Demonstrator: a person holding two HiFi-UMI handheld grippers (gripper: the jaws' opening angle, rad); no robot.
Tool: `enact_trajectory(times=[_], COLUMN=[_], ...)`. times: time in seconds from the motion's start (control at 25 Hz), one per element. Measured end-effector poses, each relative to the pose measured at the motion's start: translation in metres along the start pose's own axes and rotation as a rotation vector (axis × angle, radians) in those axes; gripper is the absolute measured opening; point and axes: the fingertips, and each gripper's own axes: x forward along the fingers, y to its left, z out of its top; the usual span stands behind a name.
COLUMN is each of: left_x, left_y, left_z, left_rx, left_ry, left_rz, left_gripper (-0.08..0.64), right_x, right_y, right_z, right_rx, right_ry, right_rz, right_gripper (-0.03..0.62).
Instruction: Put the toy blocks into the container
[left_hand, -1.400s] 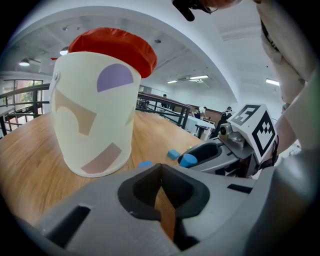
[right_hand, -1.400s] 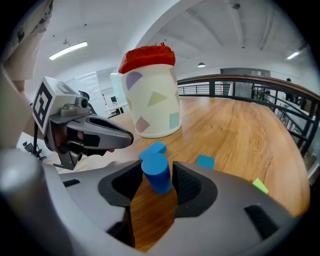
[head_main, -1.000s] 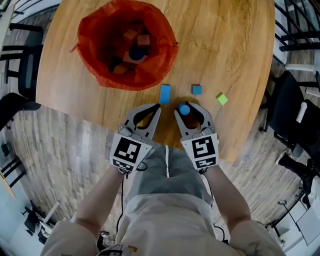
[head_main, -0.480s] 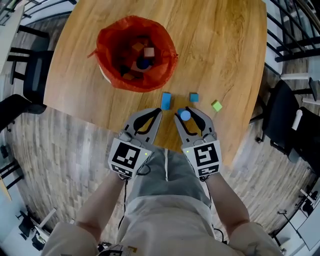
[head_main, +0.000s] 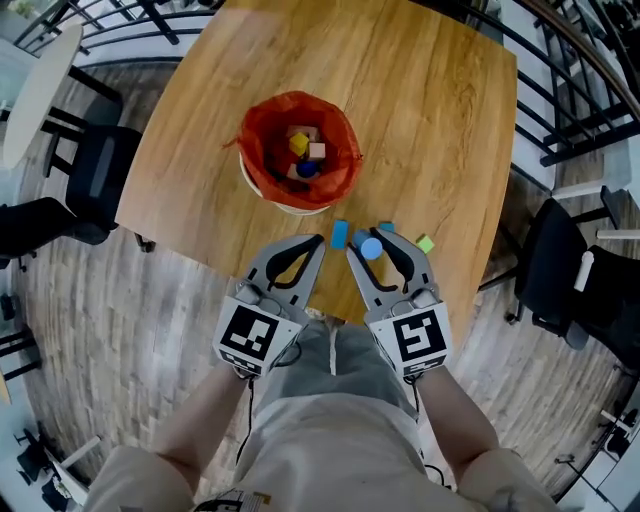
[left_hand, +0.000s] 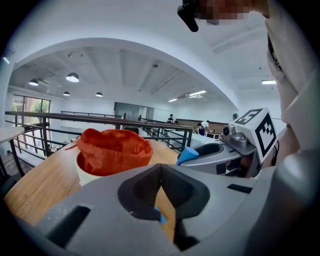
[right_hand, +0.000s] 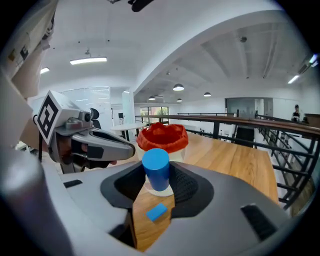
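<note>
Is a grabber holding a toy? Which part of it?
Yes. The right gripper holds the blue cylinder block by its round sides, top end poking out above the jaws. The left gripper is shut on nothing.

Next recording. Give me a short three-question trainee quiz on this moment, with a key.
1. True or false: the left gripper holds a block.
2. What does the right gripper grip? A) a red cube B) the blue cylinder C) a yellow block
3. Which loose block on the table lies furthest right in the head view?

Key:
1. False: its jaws are together, with nothing between them.
2. B
3. The green block.
</note>
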Motion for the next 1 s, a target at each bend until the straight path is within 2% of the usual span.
enact_trajectory(times=[0.2,0.4,0.56,0.76,1.0], left_x=[-0.02,-0.041,-0.058,-0.072,-0.073], left_y=[0.009,0.024,0.03,0.034,0.043], left_z=[0.037,0.076,0.1,0.122,0.131], left_rx=[0.023,0.027,0.041,0.037,0.039], left_ry=[-0.041,-0.079,-0.115,-0.164,-0.181], left_rz=[0.045,0.103,0.14,0.169,0.188], left_gripper=[0.012,0.012,0.012,0.012,0.012], right_x=[-0.005,-0.011,-0.02,-0.024,-0.02], right_y=[0.006,0.029,0.042,0.044,0.036], right_z=[0.036,0.081,0.111,0.14,0.159], right_rx=[-0.037,-0.013,-0.025,-0.063,-0.08], right_ry=[-0.048,-0.117,-0.167,-0.215,-0.241], right_rz=[0.017,0.095,0.121,0.123,0.108], right_gripper=[0.152,0.152,0.152,0.152,0.152])
